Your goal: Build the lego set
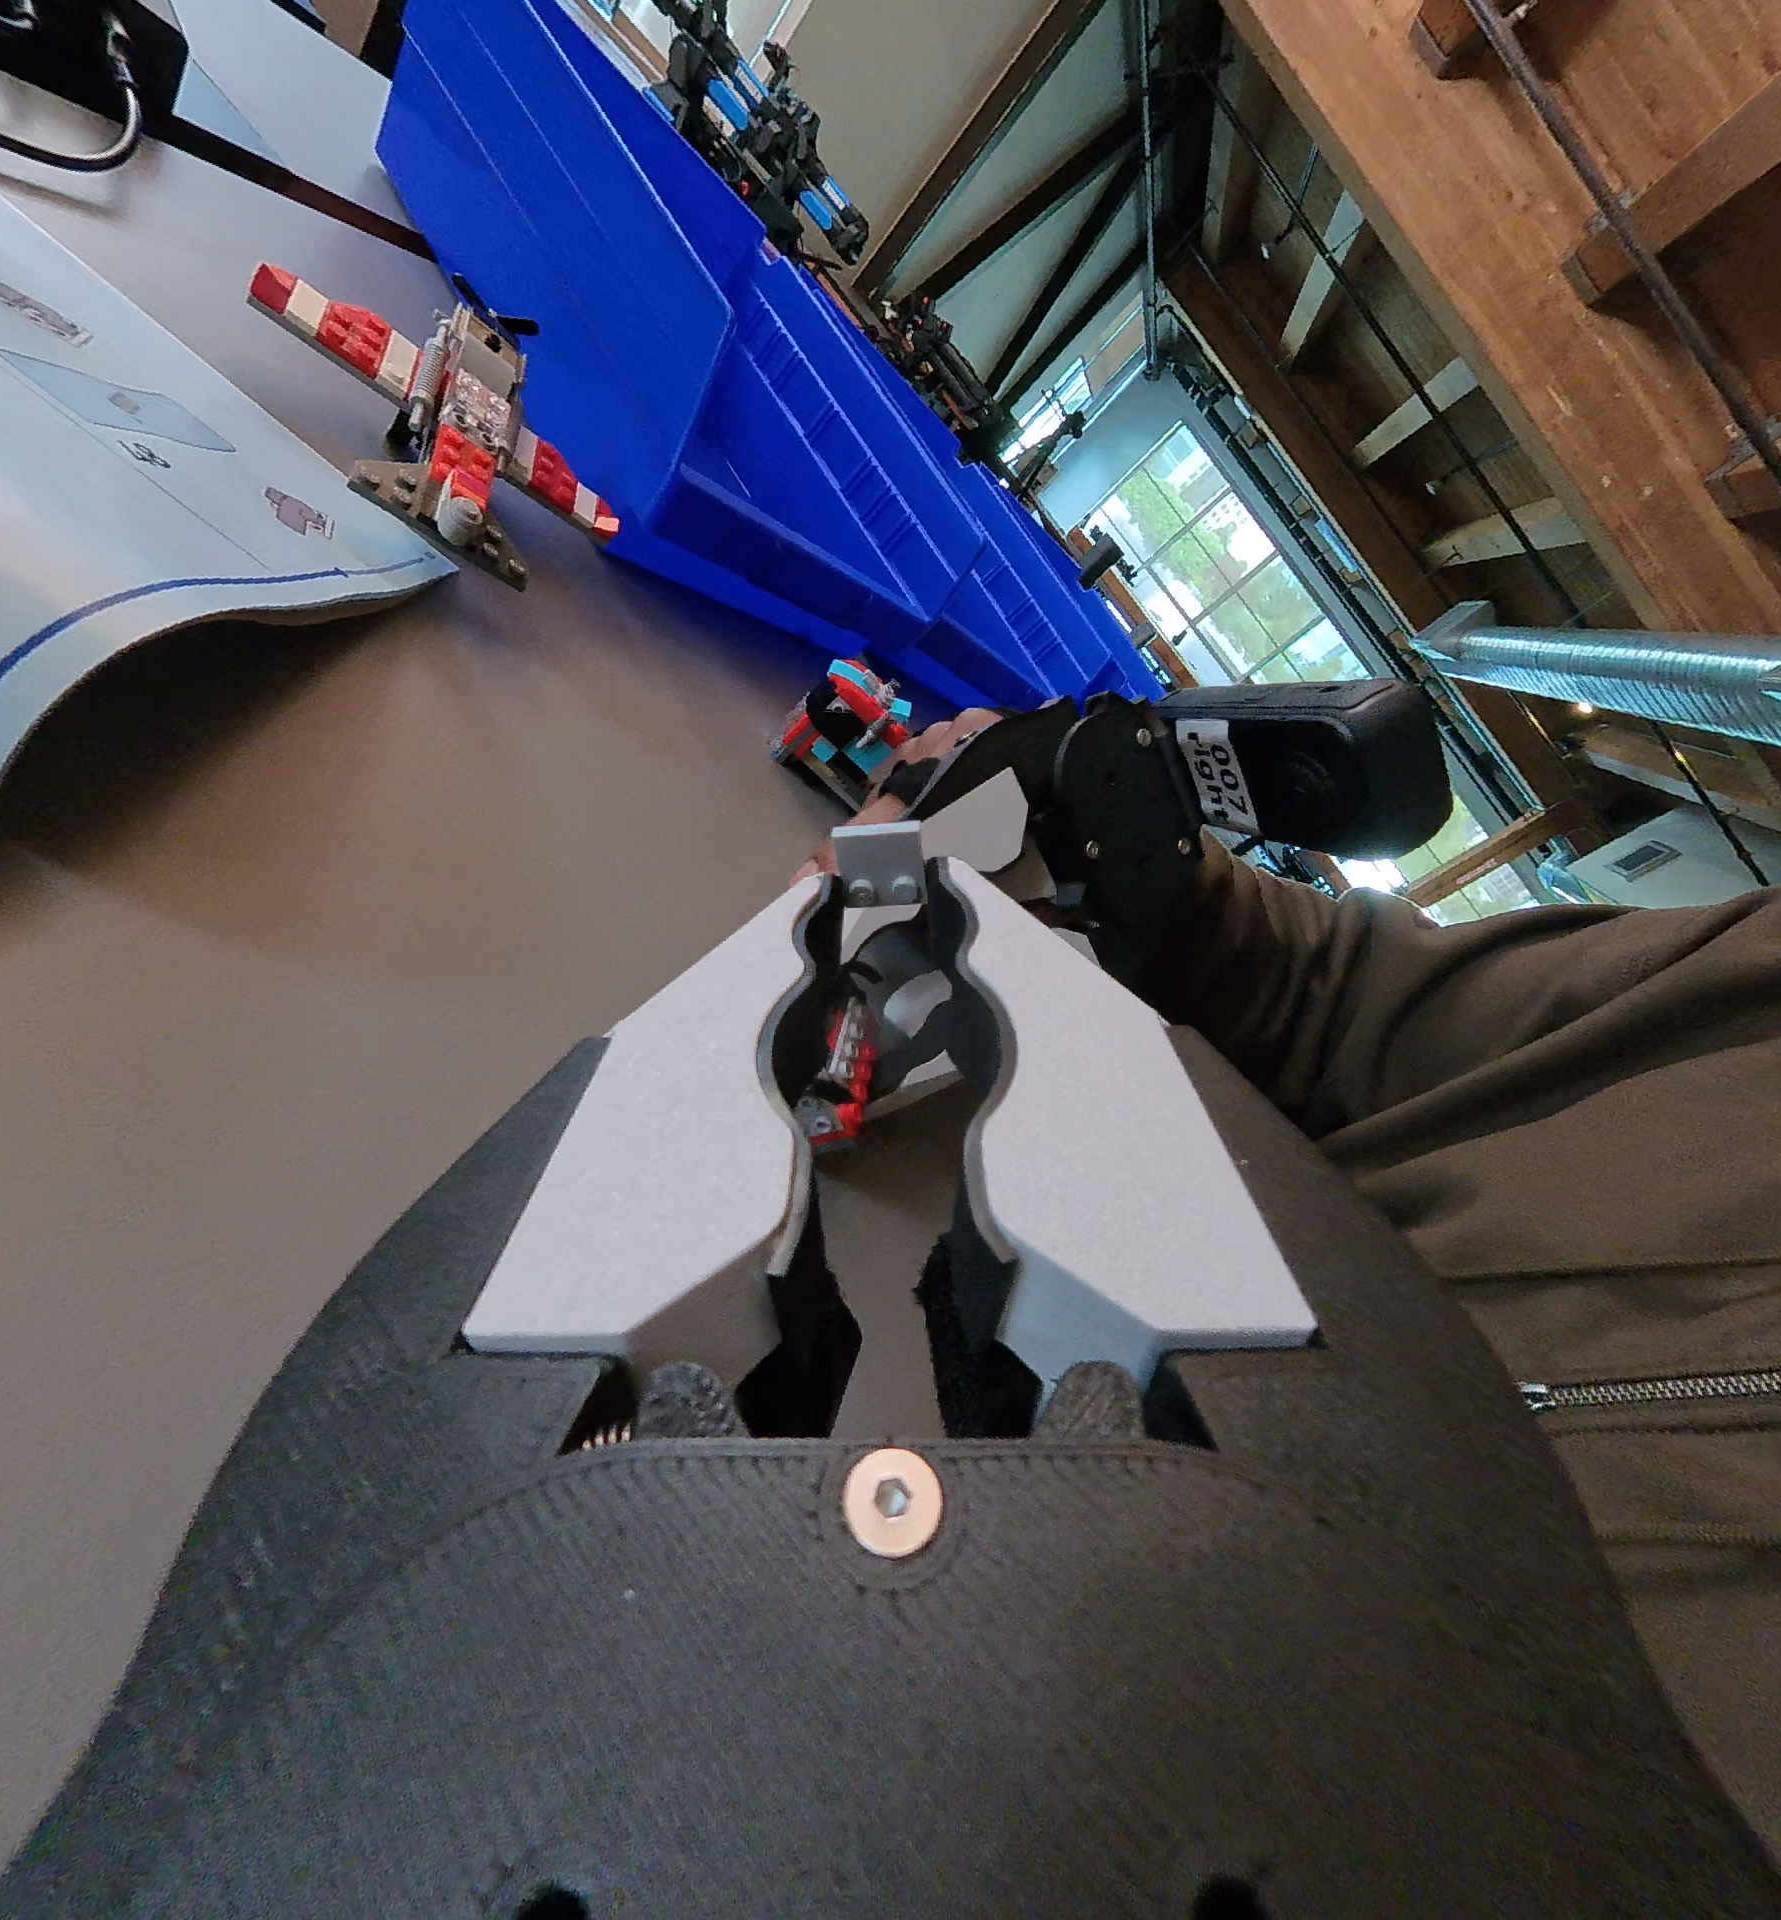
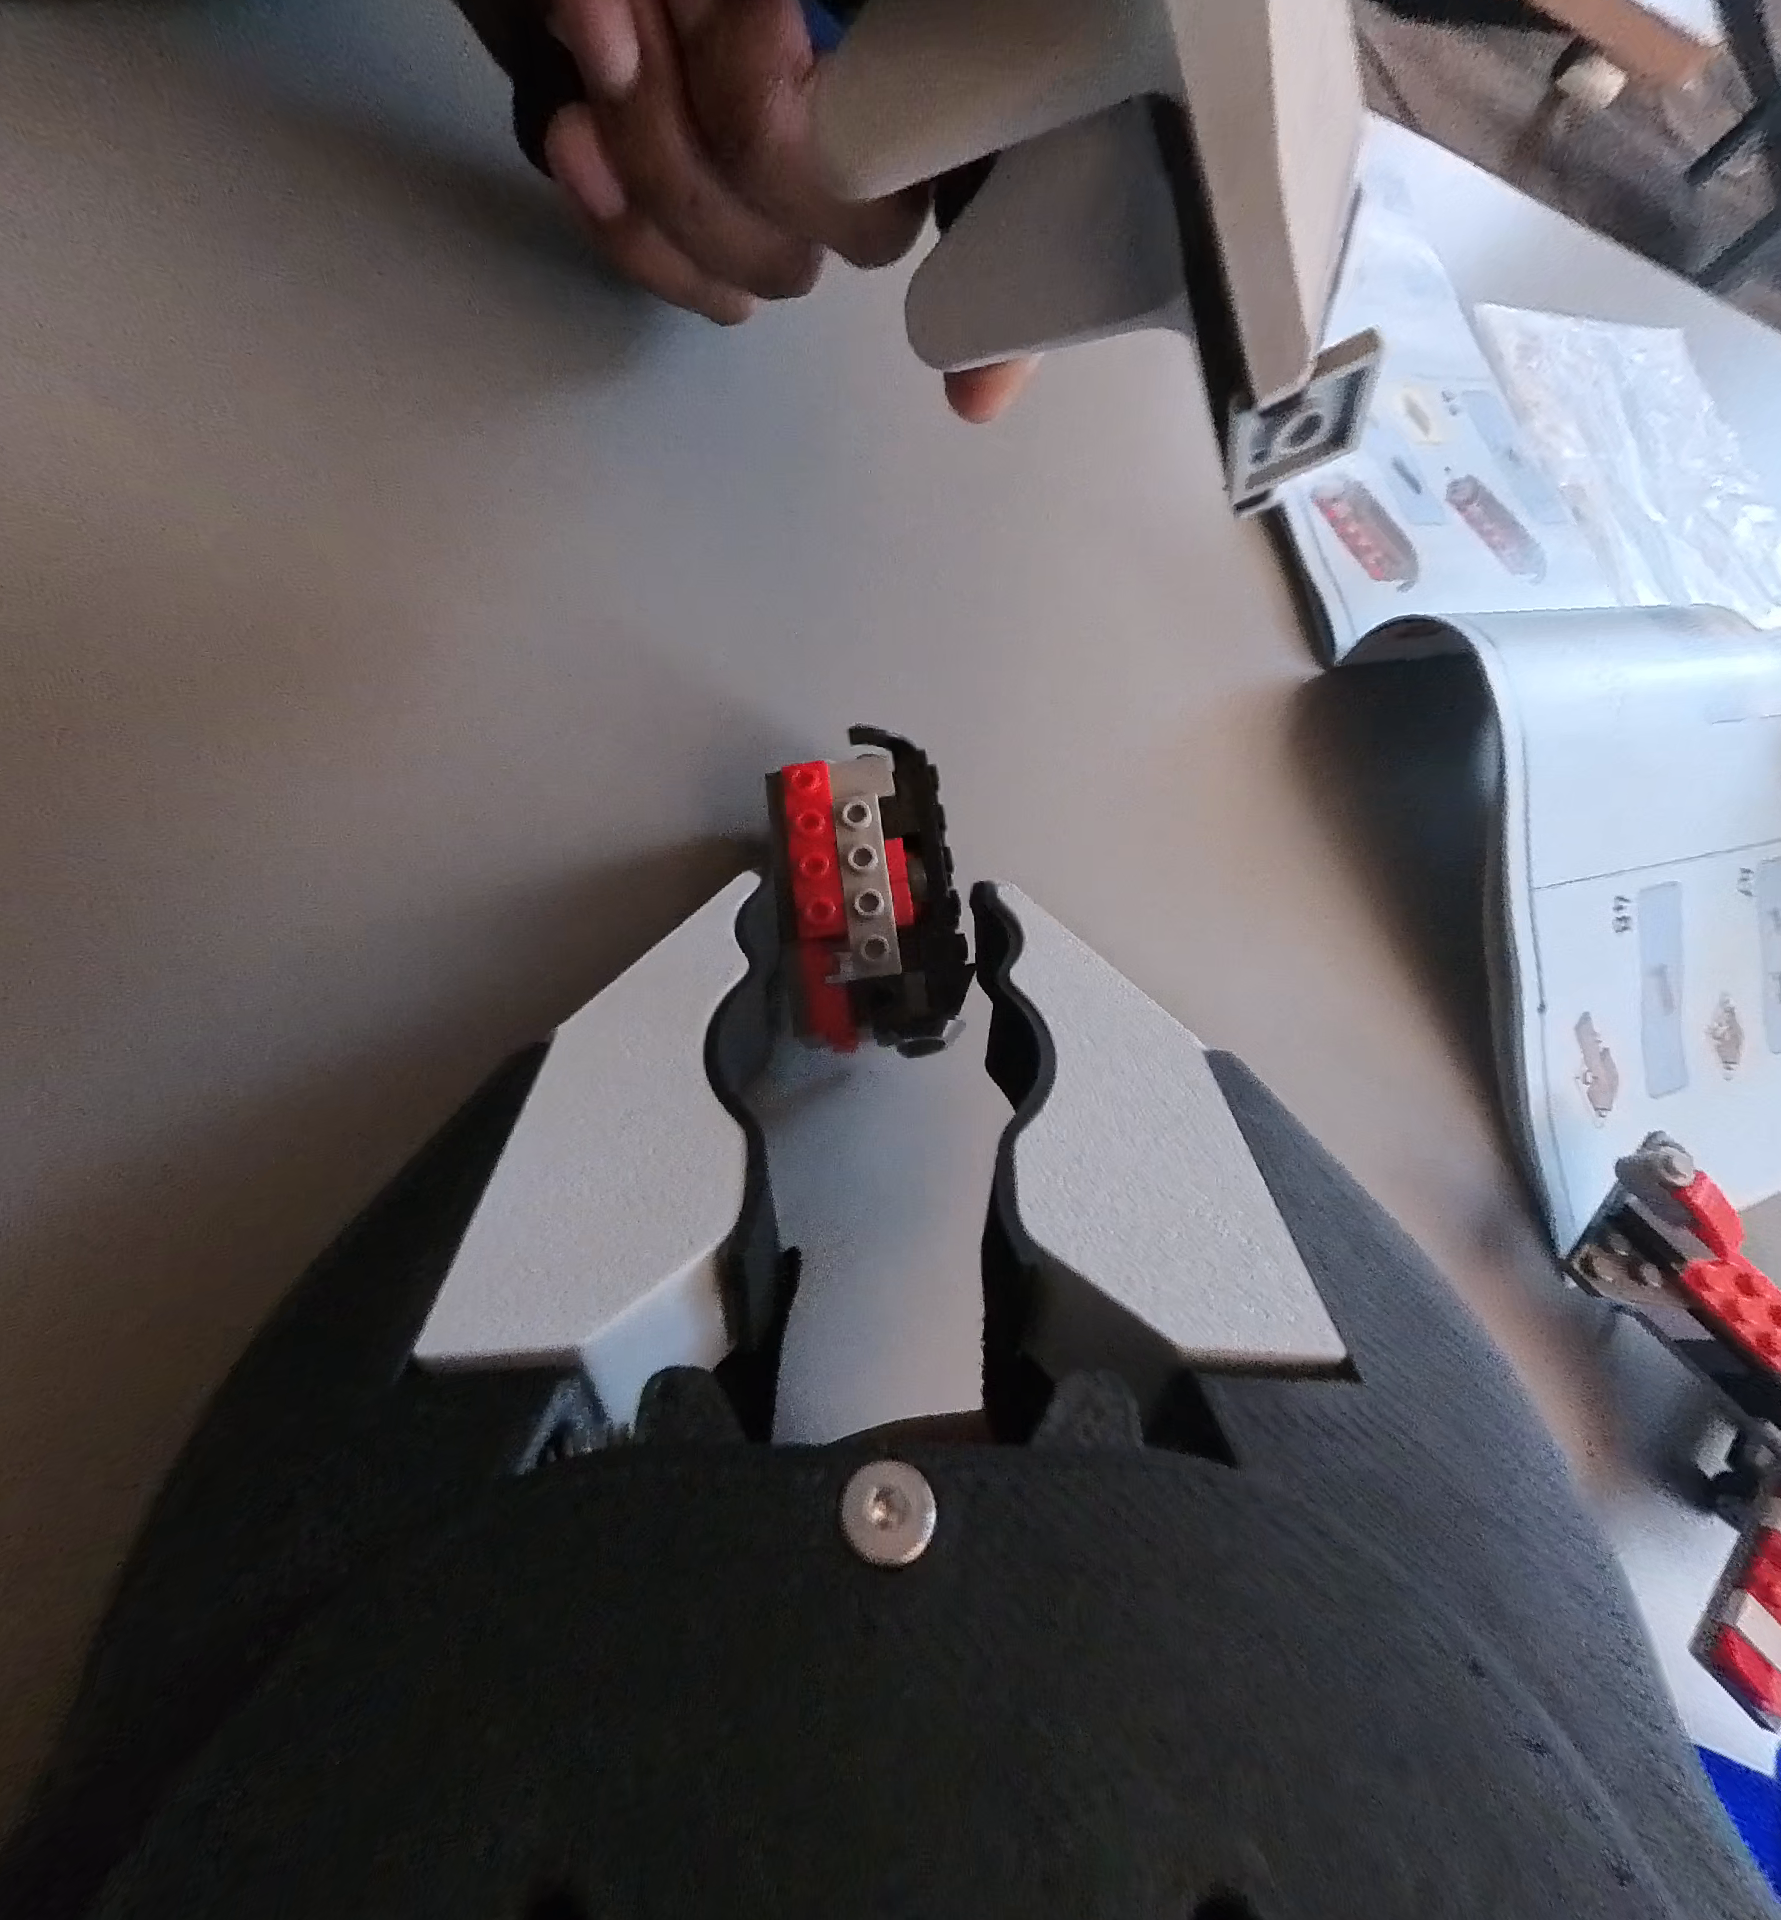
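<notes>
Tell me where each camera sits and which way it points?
Left wrist view: on the left gripper, looking along its grey fingers, low across the table toward blue bins; the person's sleeve shows.
Right wrist view: on the right gripper, looking down at a red-and-black brick block between its fingers; a hand shows.
Shared: that block, the brick plane, each other's gripper.

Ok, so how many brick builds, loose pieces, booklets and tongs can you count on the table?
Brick builds: 3 (red-and-white winged build, red-and-teal build, red-grey-black build)
Loose pieces: 1 (grey plate, pinched in the left tongs)
Booklets: 1 (open booklet)
Tongs: 2 (left tongs, right tongs)
Total: 7
</notes>
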`<action>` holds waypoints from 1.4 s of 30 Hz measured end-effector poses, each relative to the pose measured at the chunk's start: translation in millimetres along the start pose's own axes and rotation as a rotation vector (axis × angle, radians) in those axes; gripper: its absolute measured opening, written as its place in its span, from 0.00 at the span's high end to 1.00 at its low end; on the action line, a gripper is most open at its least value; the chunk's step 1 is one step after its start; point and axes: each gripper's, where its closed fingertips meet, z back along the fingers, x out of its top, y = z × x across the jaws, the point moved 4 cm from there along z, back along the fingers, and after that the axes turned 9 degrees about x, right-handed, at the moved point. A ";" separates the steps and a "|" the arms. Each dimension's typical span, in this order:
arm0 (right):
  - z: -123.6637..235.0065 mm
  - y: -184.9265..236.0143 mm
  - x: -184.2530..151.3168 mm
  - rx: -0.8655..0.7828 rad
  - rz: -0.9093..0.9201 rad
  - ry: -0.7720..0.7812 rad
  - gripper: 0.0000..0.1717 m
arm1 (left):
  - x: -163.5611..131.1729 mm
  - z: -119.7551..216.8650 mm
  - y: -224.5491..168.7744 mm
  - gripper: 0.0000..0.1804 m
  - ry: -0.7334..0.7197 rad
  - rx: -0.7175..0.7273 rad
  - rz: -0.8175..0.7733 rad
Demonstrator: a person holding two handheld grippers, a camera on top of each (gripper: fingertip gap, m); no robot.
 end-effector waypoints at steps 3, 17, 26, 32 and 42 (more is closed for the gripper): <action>10.2 -3.9 4.2 -0.075 0.009 -0.082 0.77 | -0.9 -0.9 -1.7 0.91 0.005 -0.011 0.001; 65.5 -7.6 26.8 -0.524 0.051 -0.396 0.78 | -1.7 -18.5 -39.7 0.90 0.070 -0.006 -0.166; 91.7 -0.3 34.6 -0.675 0.103 -0.503 0.78 | 13.1 -33.1 -71.9 0.90 0.258 0.095 -0.295; 100.3 5.3 41.5 -0.722 0.166 -0.550 0.78 | 16.7 -36.3 -91.5 0.90 0.380 0.143 -0.358; 115.5 15.1 53.4 -0.795 0.228 -0.645 0.78 | 33.3 -34.4 -128.9 0.90 0.582 0.221 -0.452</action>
